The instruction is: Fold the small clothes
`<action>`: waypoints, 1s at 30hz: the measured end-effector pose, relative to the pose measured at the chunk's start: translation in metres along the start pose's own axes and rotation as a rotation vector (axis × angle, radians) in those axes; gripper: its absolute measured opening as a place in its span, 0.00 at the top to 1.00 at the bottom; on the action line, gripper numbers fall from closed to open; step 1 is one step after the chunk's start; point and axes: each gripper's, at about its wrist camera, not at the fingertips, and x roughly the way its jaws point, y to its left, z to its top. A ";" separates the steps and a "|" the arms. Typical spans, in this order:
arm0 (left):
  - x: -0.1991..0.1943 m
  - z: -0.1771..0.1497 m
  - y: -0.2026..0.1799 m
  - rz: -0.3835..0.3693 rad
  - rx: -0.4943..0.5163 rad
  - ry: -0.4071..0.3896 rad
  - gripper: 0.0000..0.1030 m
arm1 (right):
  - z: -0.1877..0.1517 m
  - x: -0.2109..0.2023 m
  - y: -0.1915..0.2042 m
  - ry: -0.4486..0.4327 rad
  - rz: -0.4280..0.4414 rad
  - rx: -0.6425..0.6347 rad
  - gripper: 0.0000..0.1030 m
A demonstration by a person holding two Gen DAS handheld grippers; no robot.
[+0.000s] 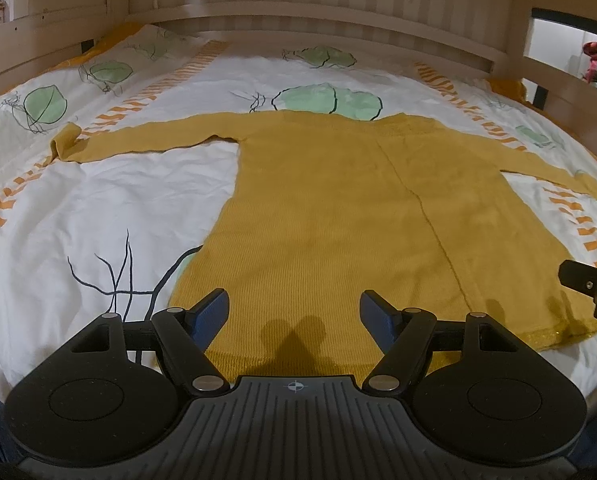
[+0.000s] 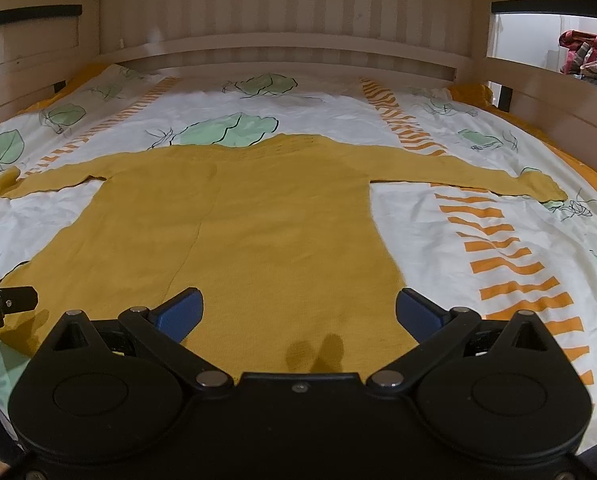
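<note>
A bed (image 1: 98, 208) with a leaf-and-stripe printed cover fills both views, boxed in by a wooden frame (image 1: 298, 12) at the far side. On the cover lies the sweater (image 1: 338, 208), mustard yellow, spread flat with its neck away from the person and its hem nearest them; the left sleeve (image 1: 146, 140) and right sleeve (image 2: 458, 172) stretch straight out to either side, each cuff a little turned over. A faint crease runs down the body from neck to hem. The left gripper (image 1: 294, 316) hovers over the hem toward its left corner, jaws wide apart with nothing between them; the right gripper (image 2: 298, 312) hovers over the hem toward its right edge, jaws likewise spread and empty. Neither one touches the knit, as far as the views show. Judging by this, no fold has been made yet: the garment is laid out and the first fold is the step in hand. The next move probably calls for each gripper to pinch a sleeve or side edge and carry it inward across the body, keeping the knit smooth.
</note>
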 end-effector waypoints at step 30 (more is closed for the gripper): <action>0.034 0.049 0.004 -0.058 -0.014 0.176 0.31 | 0.023 0.026 -0.034 0.242 0.144 0.188 0.01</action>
